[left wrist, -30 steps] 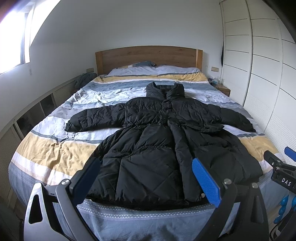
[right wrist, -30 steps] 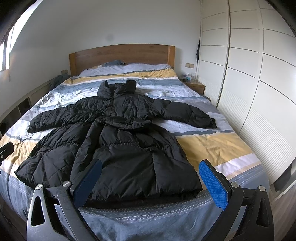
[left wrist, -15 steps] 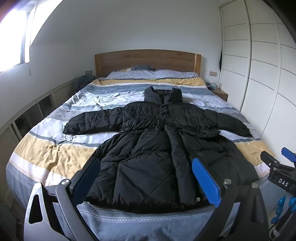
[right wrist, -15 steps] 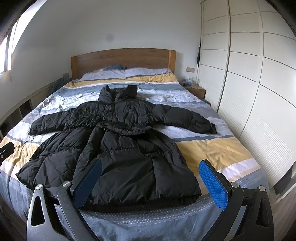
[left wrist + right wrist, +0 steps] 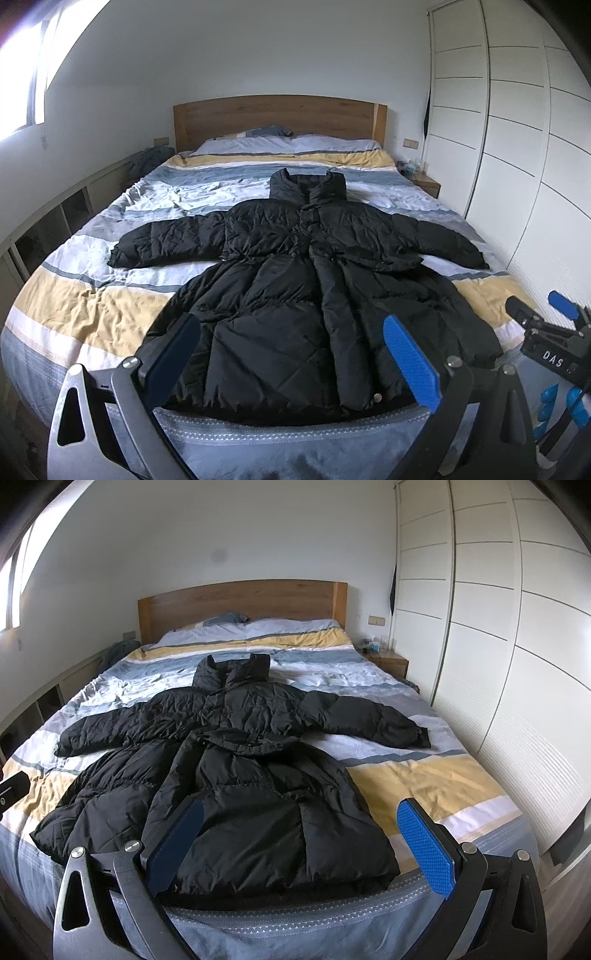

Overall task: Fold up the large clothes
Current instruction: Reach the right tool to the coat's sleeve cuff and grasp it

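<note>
A long black puffer coat point(image 5: 295, 280) point(image 5: 236, 775) lies flat and face up on the striped bed, collar toward the headboard, both sleeves spread out, hem at the foot edge. My left gripper point(image 5: 291, 347) hovers open before the hem, holding nothing. My right gripper point(image 5: 299, 830) is also open and empty, in front of the coat's right hem corner. The right gripper's body point(image 5: 550, 347) shows at the right edge of the left wrist view. Neither gripper touches the coat.
The bed point(image 5: 92, 306) carries a blue, white and yellow striped cover, with a wooden headboard point(image 5: 277, 114) and pillows at the far end. White wardrobe doors point(image 5: 498, 646) line the right side. A nightstand point(image 5: 388, 661) stands at the far right, low shelving point(image 5: 55, 221) along the left wall.
Both grippers have pulled back and risen slightly, so the coat and bed sit a little lower and farther in view. The coat has not moved.
</note>
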